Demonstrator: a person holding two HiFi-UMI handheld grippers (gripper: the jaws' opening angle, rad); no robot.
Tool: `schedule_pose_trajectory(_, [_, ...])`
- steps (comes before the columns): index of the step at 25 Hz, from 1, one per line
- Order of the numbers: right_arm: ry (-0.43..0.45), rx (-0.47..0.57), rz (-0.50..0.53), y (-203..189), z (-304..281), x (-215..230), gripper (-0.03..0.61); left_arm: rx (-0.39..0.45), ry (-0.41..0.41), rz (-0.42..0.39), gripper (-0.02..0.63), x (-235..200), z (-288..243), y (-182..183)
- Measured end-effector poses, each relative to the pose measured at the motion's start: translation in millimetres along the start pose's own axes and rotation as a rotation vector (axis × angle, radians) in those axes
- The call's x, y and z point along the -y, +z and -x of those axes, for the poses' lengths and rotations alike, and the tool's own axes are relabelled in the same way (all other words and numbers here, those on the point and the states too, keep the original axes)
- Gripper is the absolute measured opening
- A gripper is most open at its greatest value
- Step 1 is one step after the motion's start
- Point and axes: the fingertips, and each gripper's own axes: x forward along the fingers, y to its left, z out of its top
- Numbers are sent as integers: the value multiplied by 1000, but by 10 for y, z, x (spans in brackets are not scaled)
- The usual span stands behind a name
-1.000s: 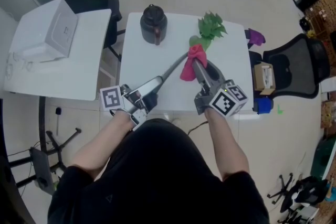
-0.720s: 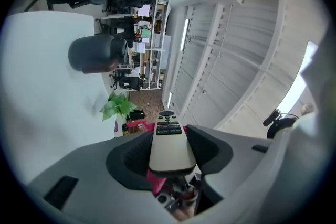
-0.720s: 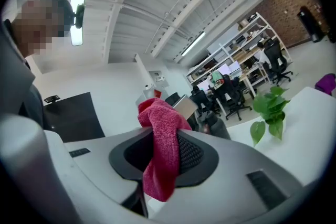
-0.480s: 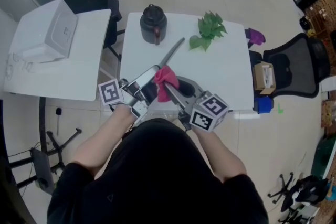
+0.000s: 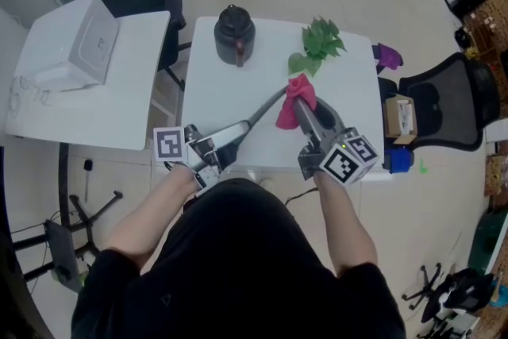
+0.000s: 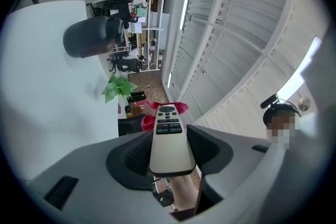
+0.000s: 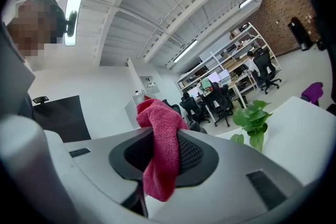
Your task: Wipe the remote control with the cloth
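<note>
One cloth [image 5: 292,109], in right tool [image 7: 164,150], sits at remote control's [image 6: 169,139] tip.

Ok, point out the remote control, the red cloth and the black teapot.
remote control [image 6: 169,141], left gripper view, its plain lower body.
red cloth [image 7: 164,149], right gripper view, the fold between the jaws.
black teapot [image 5: 234,36], head view, its round body.

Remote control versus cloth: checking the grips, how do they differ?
The remote control is rigid, pale and juts straight from the left gripper; the cloth is soft, red and droops from the right gripper. The remote control is slim, the cloth bunched. Both are clamped between jaws.
</note>
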Motion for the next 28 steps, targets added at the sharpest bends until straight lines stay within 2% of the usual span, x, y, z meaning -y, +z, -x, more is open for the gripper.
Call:
schedule_pose_trajectory(4, [-10, 9, 4, 19, 41, -3, 95, 7, 11, -18, 209, -2, -4, 9])
schedule_pose_trajectory(6, [-21, 12, 14, 16, 82, -5, 95, 37, 60, -86, 209, -29, 20, 79])
schedule_pose_trajectory(7, [-30, 10, 25, 9, 113, 1, 95, 55, 114, -144, 209, -86, 62, 130])
schedule_pose_trajectory(9, [-51, -3, 53, -29, 180, 26, 95, 76, 298, -316, 209, -311, 233, 259])
schedule_pose_trajectory(12, [-98, -49, 113, -168, 278, 98, 95, 36, 668, -677, 209, -717, 592, 472])
schedule_pose_trajectory(13, [-119, -72, 138, -232, 310, 130, 95, 19, 778, -774, 209, -839, 710, 530])
schedule_pose_trajectory(15, [-168, -128, 195, -366, 373, 190, 95, -12, 945, -883, 209, -1075, 917, 590])
schedule_pose_trajectory(18, [-229, -207, 279, -557, 458, 274, 95, -66, 1098, -910, 209, -1446, 1168, 548])
schedule_pose_trajectory(21, [-250, -259, 309, -705, 516, 329, 95, -118, 1199, -873, 209, -1809, 1397, 431])
schedule_pose_trajectory(28, [-262, -325, 321, -859, 652, 403, 95, -173, 1307, -823, 209, -2233, 1607, 174])
